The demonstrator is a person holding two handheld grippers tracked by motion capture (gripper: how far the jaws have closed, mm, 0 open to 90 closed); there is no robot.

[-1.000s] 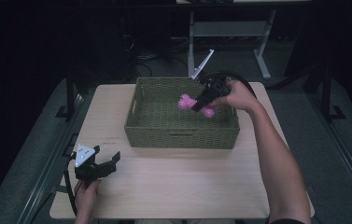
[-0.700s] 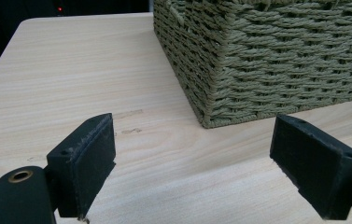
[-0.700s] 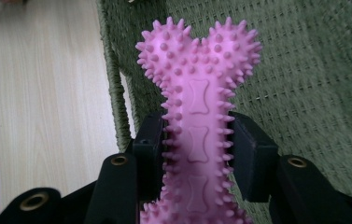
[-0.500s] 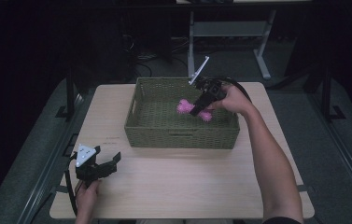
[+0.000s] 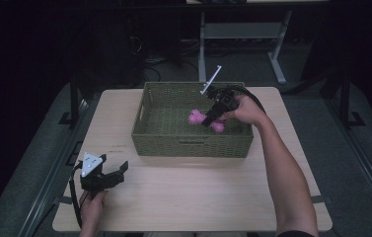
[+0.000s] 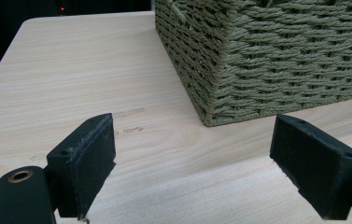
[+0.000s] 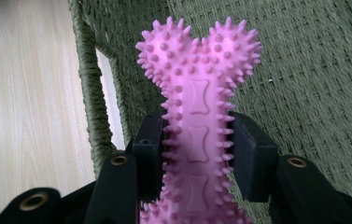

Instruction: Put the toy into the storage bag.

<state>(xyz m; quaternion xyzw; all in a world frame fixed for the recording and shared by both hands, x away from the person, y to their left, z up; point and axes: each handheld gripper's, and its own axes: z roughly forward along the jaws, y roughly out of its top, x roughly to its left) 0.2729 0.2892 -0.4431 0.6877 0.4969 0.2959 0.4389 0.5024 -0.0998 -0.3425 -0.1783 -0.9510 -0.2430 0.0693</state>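
holding: the right gripper (image 5: 212,118) is clamped on a pink spiked bone toy (image 5: 206,120), its two black jaws pressing the toy's narrow middle from both sides, as the right gripper view shows (image 7: 197,149).
change from a second ago: the right gripper and the toy sit lower in the green woven basket (image 5: 192,143) than before; earlier the toy hung near the basket's upper right part, now it is down close to the basket floor, right of centre.
toy position: inside the basket, knobbed end (image 7: 197,51) pointing away from the gripper toward the woven wall and a handle slot; whether it touches the floor cannot be told.
left gripper: (image 5: 105,174) in the same place as in the earlier frames, at the near left of the wooden table (image 5: 193,197), jaws spread wide with nothing between them; the left gripper view shows bare tabletop between the pads (image 6: 89,163) and the basket's corner (image 6: 267,65) just ahead.
basket: unmoved, at the table's far middle.
writing: none readable on toy, basket or grippers; the toy bears small raised bone shapes along its shaft.
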